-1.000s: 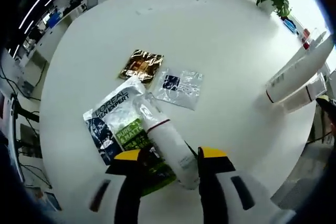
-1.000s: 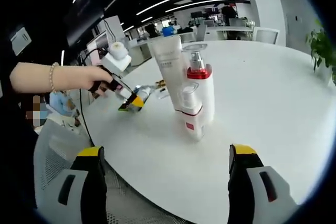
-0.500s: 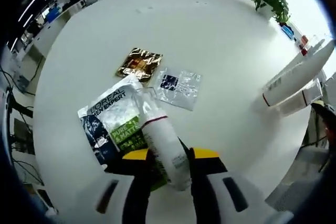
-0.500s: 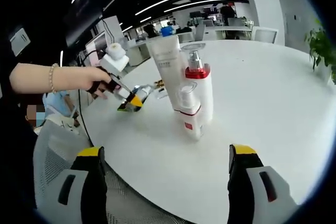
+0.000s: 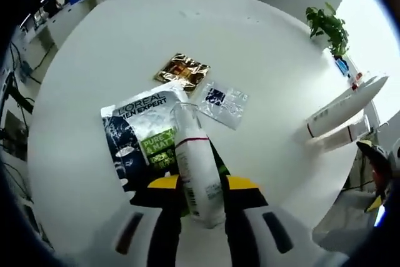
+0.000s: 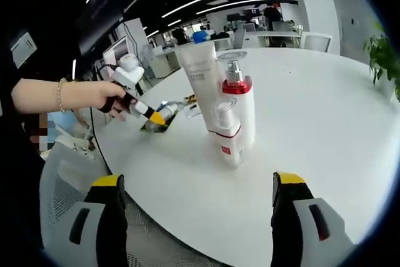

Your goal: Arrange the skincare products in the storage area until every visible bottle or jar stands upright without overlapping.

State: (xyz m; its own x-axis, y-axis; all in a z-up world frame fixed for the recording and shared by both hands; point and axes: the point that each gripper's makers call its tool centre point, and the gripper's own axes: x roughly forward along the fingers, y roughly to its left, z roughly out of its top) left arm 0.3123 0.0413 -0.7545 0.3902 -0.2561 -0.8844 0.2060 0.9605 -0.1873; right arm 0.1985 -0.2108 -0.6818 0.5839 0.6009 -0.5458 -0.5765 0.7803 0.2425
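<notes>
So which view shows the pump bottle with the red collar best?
The right gripper view: the pump bottle stands upright, close and central, among white tubes. In the left gripper view that cluster sits at the far right edge, stretched by the lens, and the pump is hard to pick out.

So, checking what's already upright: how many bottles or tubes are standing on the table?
3, clustered together: a tall white tube, a red-collared pump bottle beside it, and a smaller white bottle in front. Others may be hidden behind.
</notes>
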